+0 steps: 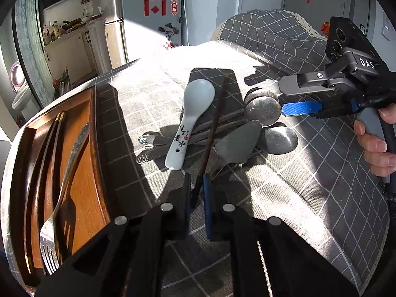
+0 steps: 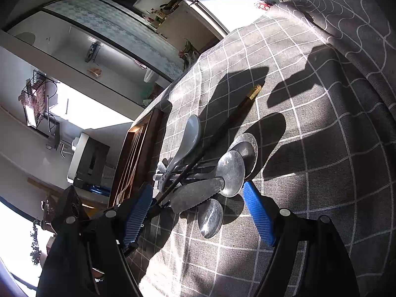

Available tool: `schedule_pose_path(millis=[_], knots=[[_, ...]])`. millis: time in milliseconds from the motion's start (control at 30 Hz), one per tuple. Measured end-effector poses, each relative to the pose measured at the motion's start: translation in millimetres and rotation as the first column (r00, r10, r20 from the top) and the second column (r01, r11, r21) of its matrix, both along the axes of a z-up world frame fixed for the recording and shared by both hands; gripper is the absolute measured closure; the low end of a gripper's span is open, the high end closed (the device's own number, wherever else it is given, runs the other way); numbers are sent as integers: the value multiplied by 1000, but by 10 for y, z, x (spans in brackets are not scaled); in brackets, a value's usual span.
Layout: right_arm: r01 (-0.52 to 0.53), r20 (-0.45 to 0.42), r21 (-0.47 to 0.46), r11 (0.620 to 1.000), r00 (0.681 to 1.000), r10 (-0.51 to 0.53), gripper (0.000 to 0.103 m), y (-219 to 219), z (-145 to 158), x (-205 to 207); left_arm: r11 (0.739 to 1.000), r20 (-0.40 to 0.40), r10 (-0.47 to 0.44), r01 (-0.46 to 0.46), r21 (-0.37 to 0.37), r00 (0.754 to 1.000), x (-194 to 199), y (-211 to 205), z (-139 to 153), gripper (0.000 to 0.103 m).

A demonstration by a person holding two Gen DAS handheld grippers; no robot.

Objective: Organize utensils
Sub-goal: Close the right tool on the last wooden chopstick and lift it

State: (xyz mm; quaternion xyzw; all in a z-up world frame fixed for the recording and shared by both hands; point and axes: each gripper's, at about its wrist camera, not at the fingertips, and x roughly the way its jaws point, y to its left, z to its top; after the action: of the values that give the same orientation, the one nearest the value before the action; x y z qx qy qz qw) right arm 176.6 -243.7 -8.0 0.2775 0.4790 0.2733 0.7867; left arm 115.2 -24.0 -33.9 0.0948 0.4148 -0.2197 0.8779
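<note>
On the checked cloth point(image 1: 284, 198) the wooden tray point(image 1: 84, 173) at the left edge already keeps a fork point(image 1: 61, 188) and a pair of chopsticks point(image 1: 49, 148), while beside it the pile of spoons point(image 2: 230, 170) with the white spoon point(image 1: 190, 121) is not sorted yet. I judge the step in hand is to take the single dark chopstick point(image 1: 212, 128), which lies across this pile: the left gripper point(image 1: 196, 193) is pressed together on its near end, and the right gripper point(image 2: 198, 212) stands spread over the metal spoons and holds nothing. The next move, I think, asks to lift the chopstick clear without dragging the spoons and lay it in the tray next to the pair.
</note>
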Motion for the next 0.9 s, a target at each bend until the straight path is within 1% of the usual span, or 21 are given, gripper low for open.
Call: schedule_pose_path(millis=[33,133,233,367,433,500,533,567,700,767,833,867,900], knots=[[1,0,0,1000,1000,-1,26,16,1,2,1000,0,-16,16,0,1000,-26,-36,1,98],[-3,-5,7,1000,1000,3,26,78,-3,-2,1000,18,-24,24,-2,1000,-109,-65,45,98],[-3,0,5,1000,1000,3,26,149,28,-49,1000,50,-14,15,-19,999,-189,-57,148,98],[32,51,-25,999,998,-31,28,153,185,-137,998,79,-3,8,-63,997,-302,0,307,98],[40,53,4,999,998,-40,28,131,242,-175,996,93,-2,10,-84,996,-364,17,378,98],[12,39,56,998,999,-14,29,185,261,-196,994,99,-2,13,-110,995,-420,32,432,98],[1,33,72,997,999,-3,33,232,267,-203,992,102,-6,19,-123,995,-453,31,455,98],[-11,27,85,996,1000,9,34,289,272,-207,991,105,-9,23,-131,994,-484,22,474,98],[-27,6,97,995,1000,26,40,526,240,-173,989,117,-24,40,-140,993,-608,-2,503,98],[-12,-4,87,996,1000,13,51,605,209,-118,989,118,-23,40,-144,993,-668,27,501,98],[3,-15,79,997,1000,-2,72,657,178,-62,988,121,-16,34,-148,993,-725,80,500,98],[6,-20,77,997,1000,-4,76,689,163,-37,988,121,-11,29,-152,993,-748,114,499,98],[5,-25,74,997,1000,-3,84,728,151,-18,988,121,-4,23,-154,993,-764,144,501,98]])
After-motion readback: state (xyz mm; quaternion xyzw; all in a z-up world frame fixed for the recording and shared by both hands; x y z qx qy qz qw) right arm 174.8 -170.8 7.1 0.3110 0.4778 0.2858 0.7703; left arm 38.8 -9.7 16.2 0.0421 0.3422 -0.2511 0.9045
